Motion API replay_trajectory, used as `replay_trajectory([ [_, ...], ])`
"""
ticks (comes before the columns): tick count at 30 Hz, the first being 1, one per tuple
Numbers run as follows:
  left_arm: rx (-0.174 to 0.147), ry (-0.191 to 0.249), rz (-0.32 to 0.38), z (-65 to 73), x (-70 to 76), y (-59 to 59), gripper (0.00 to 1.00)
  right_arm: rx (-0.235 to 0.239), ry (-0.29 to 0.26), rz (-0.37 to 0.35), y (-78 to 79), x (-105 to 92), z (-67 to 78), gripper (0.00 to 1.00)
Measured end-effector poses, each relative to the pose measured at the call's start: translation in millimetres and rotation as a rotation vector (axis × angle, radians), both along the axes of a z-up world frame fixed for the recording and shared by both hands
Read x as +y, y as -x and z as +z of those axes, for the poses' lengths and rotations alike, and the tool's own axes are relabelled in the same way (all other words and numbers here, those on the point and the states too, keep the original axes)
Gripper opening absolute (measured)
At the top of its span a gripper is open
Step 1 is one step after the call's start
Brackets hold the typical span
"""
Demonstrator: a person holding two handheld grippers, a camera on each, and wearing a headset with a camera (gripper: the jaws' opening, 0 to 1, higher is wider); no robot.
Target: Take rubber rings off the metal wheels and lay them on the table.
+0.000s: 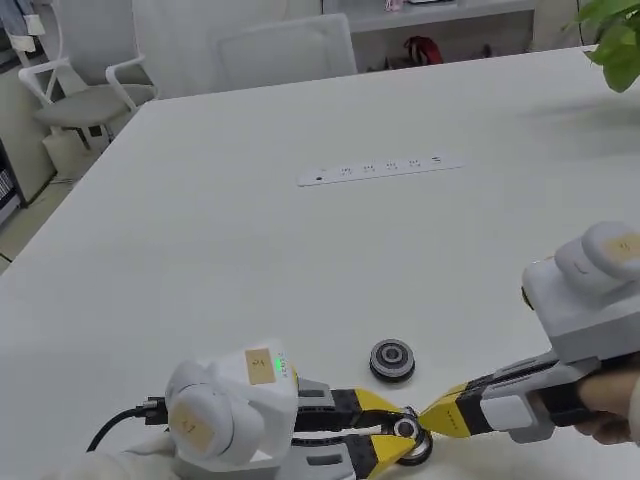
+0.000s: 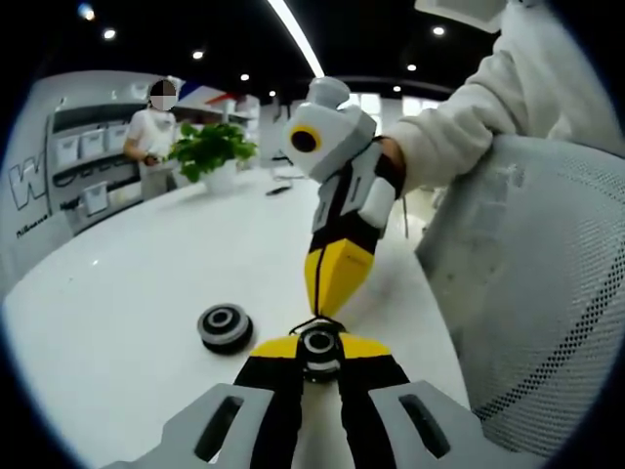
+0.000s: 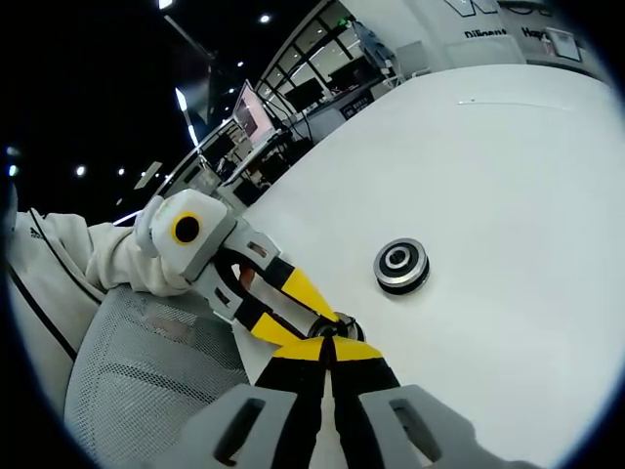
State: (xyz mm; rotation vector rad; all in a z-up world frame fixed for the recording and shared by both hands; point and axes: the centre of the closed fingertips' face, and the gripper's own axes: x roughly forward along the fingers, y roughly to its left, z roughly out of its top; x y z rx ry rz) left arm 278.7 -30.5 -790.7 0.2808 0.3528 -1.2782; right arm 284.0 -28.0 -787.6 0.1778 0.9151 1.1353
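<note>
A small metal wheel [image 1: 405, 431] with a black rubber ring is clamped between the yellow jaws of my left gripper [image 1: 400, 438] just above the near table edge. In the left gripper view the wheel [image 2: 319, 344] sits between that gripper's tips [image 2: 319, 350]. My right gripper [image 1: 428, 418] comes in from the right, its yellow tips closed on the ring at the wheel's rim [image 2: 317, 321]. In the right gripper view its jaws [image 3: 333, 349] meet at the wheel [image 3: 327, 326]. A second wheel [image 1: 391, 360] [image 2: 226, 327] [image 3: 401, 265], ring still on, lies flat on the table nearby.
A white power strip [image 1: 380, 170] lies mid-table. White chairs [image 1: 270, 50] stand at the far edge and a plant [image 1: 615, 40] at the far right. A mesh chair [image 2: 547, 293] is close by me. A person [image 2: 156, 127] stands far off.
</note>
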Motion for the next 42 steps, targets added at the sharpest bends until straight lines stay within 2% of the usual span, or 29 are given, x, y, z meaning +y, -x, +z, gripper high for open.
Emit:
replay_trajectory([
  [34,-0.001,0.004,0.009,-1.9,1.5,-3.7,0.14,0.012,-0.042,-0.009,0.2,3.2,9.9,0.00],
  [42,0.002,0.007,0.012,-1.8,1.4,-3.3,0.14,0.015,-0.073,-0.020,0.1,6.7,17.8,0.00],
])
